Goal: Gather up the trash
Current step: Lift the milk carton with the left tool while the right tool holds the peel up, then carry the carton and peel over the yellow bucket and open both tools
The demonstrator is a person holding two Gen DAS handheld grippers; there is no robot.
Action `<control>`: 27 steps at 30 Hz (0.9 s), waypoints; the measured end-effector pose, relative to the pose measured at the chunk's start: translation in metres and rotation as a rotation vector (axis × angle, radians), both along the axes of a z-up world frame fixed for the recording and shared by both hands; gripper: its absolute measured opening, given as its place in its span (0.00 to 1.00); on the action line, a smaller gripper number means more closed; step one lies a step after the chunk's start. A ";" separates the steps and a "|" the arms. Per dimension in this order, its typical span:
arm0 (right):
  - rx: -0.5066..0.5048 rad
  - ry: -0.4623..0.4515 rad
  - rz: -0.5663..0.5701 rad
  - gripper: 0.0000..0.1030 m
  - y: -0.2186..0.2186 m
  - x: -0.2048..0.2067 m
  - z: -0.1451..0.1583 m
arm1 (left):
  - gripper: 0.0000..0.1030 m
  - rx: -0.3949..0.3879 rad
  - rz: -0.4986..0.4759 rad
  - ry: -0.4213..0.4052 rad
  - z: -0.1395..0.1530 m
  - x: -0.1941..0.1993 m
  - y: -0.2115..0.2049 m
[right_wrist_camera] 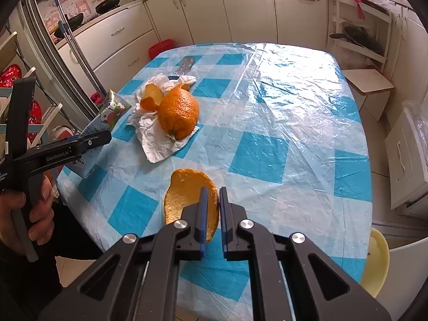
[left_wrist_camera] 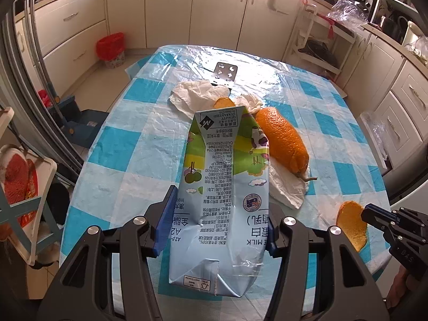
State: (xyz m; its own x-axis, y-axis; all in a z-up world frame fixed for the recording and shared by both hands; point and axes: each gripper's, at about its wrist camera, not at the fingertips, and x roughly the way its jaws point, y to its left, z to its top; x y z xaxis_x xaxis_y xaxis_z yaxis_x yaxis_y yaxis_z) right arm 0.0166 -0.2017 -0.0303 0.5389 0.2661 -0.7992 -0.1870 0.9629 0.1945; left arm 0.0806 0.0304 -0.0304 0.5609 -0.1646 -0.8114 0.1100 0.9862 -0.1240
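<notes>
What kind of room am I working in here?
Most likely a home kitchen: cream cabinets line the walls, frying pans sit on the counter, and a table under a blue checked plastic cloth holds food trash.

Two hand-held black plastic devices: the left gripper (left_wrist_camera: pixel 216 222) has broad angular arms with triangular cut-outs, round silver bolt heads at the pivots and blue ridged pads lining its fingers (left_wrist_camera: pixel 165 219). The right gripper (right_wrist_camera: pixel 213 219) is built the same, with black arms, silver bolts and blue-edged pads. In the right wrist view, pale lettering runs along the left gripper's side, above a black bar handle wrapped by the person's hand (right_wrist_camera: pixel 29 214), with a dark sleeve behind.
</notes>
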 end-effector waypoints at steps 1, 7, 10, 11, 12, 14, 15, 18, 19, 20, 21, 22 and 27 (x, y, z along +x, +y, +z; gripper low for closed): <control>0.000 -0.001 0.001 0.08 0.000 -0.001 0.001 | 0.50 -0.001 -0.003 -0.004 0.001 -0.001 -0.001; 0.018 0.026 -0.010 0.30 -0.003 0.000 -0.006 | 0.51 -0.001 -0.009 -0.008 0.001 -0.002 -0.004; 0.032 0.022 -0.030 0.42 -0.005 0.004 -0.009 | 0.50 -0.003 -0.008 -0.004 0.000 -0.002 -0.002; 0.037 0.026 -0.032 0.42 -0.004 0.006 -0.010 | 0.50 -0.004 -0.008 -0.003 0.000 -0.002 -0.002; 0.039 0.029 -0.033 0.42 -0.004 0.007 -0.011 | 0.50 -0.005 -0.008 -0.003 0.000 -0.003 -0.002; 0.032 0.031 -0.024 0.42 0.000 0.010 -0.014 | 0.50 -0.005 -0.010 -0.004 0.000 -0.003 -0.002; 0.026 0.032 -0.016 0.41 0.003 0.010 -0.015 | 0.50 -0.005 -0.011 -0.005 0.000 -0.003 -0.003; -0.005 0.034 0.010 0.14 0.009 0.009 -0.019 | 0.50 -0.011 -0.015 -0.011 0.001 -0.003 -0.004; -0.007 0.027 0.015 0.11 0.009 0.008 -0.018 | 0.50 -0.014 -0.016 -0.014 0.002 -0.004 -0.005; -0.004 0.018 0.016 0.09 0.008 0.006 -0.016 | 0.50 -0.019 -0.019 -0.018 0.004 -0.004 -0.005; -0.004 0.009 0.012 0.06 0.006 0.005 -0.013 | 0.51 -0.029 -0.023 -0.027 0.006 -0.005 -0.006; -0.008 -0.003 0.007 0.05 0.003 0.003 -0.009 | 0.50 -0.039 -0.028 -0.038 0.009 -0.007 -0.008; -0.053 -0.075 -0.058 0.05 -0.024 -0.009 0.017 | 0.50 -0.090 -0.082 -0.109 0.025 -0.015 -0.023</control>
State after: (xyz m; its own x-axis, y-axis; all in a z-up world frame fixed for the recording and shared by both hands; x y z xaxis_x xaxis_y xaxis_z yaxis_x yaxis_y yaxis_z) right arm 0.0080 -0.2262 -0.0130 0.6110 0.1908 -0.7683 -0.1425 0.9812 0.1303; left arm 0.0652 0.0069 -0.0051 0.6263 -0.2823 -0.7267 0.2071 0.9589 -0.1940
